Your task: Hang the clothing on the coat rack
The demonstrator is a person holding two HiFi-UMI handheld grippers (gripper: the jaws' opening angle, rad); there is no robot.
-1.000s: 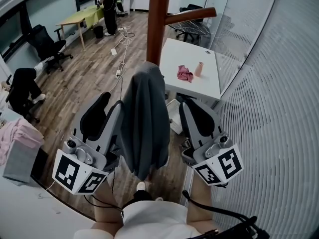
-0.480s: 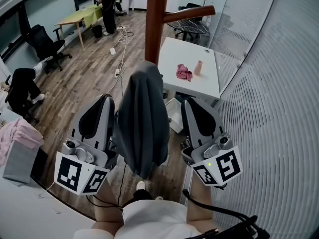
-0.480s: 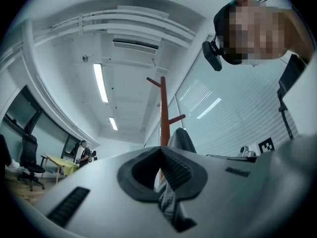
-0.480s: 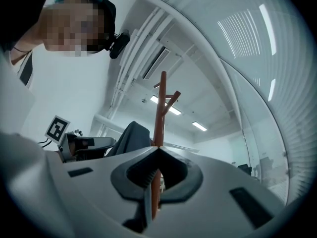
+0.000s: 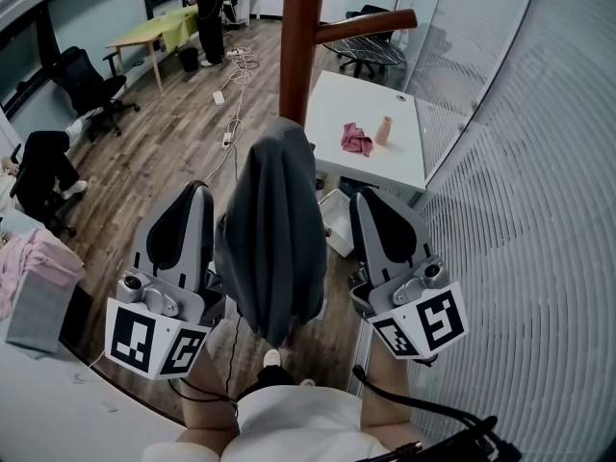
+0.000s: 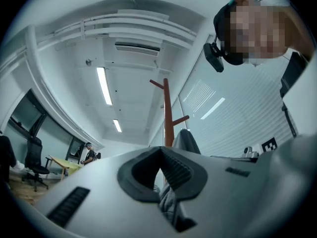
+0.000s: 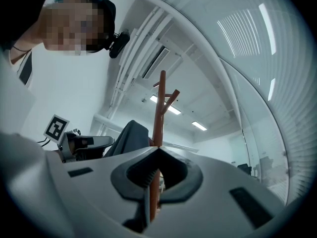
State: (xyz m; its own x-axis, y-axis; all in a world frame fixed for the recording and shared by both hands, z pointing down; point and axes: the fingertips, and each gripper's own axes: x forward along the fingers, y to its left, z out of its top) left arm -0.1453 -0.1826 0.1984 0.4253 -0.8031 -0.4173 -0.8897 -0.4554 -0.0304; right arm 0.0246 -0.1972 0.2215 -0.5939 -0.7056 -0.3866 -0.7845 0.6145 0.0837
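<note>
A grey garment is seen draped over a peg of the coat rack, at the centre of the frame. The left gripper and right gripper are held beside it, jaws pressed together on nothing. The cloth is judged soft, limp and light, and best pinched at its top fold.
</note>
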